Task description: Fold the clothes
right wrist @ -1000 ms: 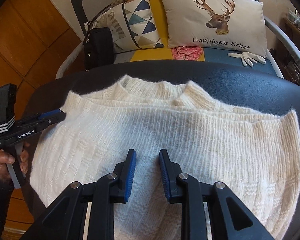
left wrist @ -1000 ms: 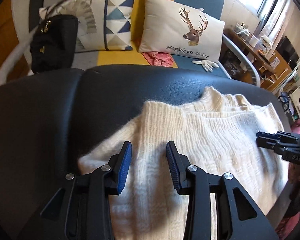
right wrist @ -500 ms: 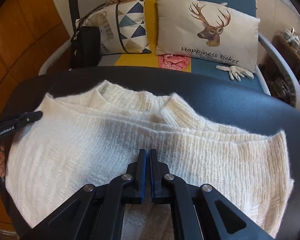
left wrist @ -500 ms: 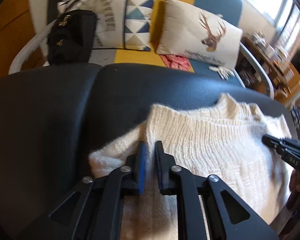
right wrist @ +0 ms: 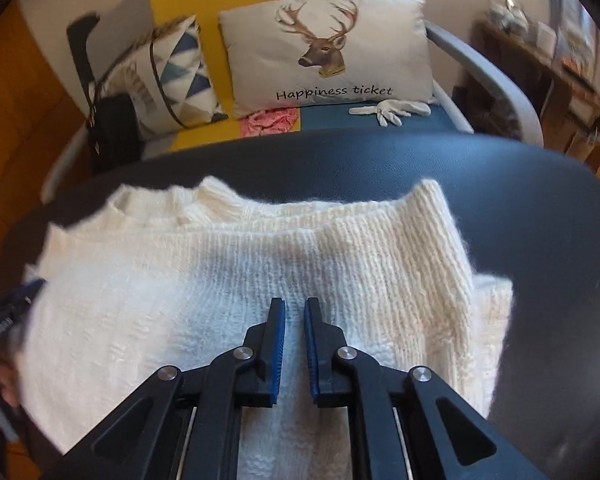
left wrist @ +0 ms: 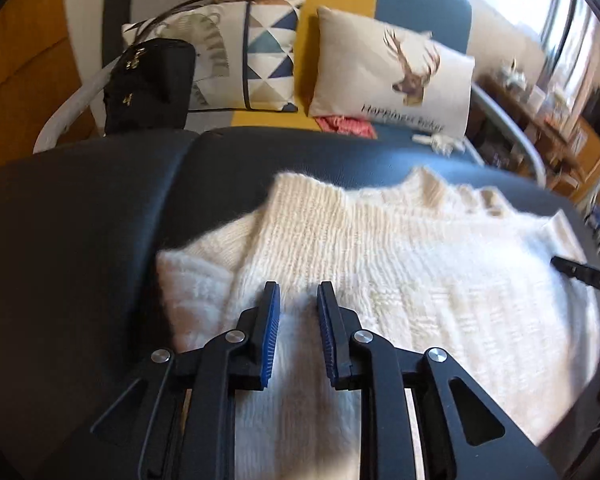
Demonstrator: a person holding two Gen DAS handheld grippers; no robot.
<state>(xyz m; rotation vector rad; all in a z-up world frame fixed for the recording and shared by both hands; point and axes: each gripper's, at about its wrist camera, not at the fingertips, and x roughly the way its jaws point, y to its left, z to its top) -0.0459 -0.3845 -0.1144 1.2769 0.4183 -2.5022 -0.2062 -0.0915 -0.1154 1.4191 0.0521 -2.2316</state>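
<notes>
A cream knit sweater [left wrist: 420, 260] [right wrist: 260, 260] lies spread on a black padded surface [left wrist: 80, 240] [right wrist: 540, 200], collar toward the sofa. My left gripper [left wrist: 298, 292] sits on the sweater's near left part, its jaws opening slightly with a bunch of knit between the blue pads. My right gripper [right wrist: 294, 304] pinches the knit near the sweater's right side through a narrow gap, jaws easing open a little. Each gripper shows at the edge of the other's view: the right gripper [left wrist: 580, 274], the left gripper [right wrist: 12, 304], blurred.
Behind the black surface stands a sofa with a deer pillow [right wrist: 328, 48], a triangle-patterned pillow [left wrist: 256, 52], a black bag [left wrist: 148, 84], a pink cloth [right wrist: 270, 120] and white gloves [right wrist: 392, 110]. Cluttered wooden shelves [left wrist: 540, 120] stand at the right.
Both grippers went from open over the sweater to closed on its knit, then spread a little. Both moved sideways, and the sweater's right edge is now bunched inward.
</notes>
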